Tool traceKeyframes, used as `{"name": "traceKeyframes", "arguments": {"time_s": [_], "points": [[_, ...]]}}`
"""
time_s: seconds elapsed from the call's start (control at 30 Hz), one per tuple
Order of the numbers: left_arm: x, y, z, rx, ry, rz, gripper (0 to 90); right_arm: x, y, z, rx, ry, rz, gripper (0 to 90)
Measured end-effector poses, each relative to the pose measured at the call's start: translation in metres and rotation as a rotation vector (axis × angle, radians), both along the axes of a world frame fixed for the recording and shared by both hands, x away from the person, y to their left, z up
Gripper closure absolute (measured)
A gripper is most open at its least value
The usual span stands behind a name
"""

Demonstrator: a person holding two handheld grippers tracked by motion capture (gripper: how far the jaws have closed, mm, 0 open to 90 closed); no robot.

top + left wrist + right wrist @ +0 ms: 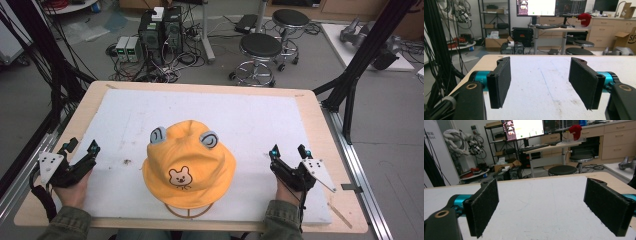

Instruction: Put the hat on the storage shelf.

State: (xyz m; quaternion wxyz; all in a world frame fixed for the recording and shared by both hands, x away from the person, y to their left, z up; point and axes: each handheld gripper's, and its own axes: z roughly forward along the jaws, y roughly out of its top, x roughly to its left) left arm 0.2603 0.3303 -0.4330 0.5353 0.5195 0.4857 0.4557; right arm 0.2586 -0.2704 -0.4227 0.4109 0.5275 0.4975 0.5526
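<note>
Orange cloth bucket hat [189, 162] with grey ears and a bear face is seen at lower centre of the white foam mat [250, 115], midway between left gripper [82, 150] and right gripper [288, 151], both jaw pairs held apart and empty.

- Olive-green sleeves [67, 222] cover both forearms.
- Left gripper [81, 150]: black body, teal collars, grey three-cornered plate, black cable.
- Right gripper [288, 151]: same build; jaws faced with black felt-like pads [484, 206].
</note>
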Motion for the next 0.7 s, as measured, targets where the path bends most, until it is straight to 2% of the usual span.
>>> {"name": "traceKeyframes", "arguments": {"time_s": [0.7], "points": [[-0.0019,-0.0007,0.0004,-0.009,-0.008,-0.013,34.3,0.0016,-0.0005,-0.0009,0.001,0.01,0.007,11.6]]}}
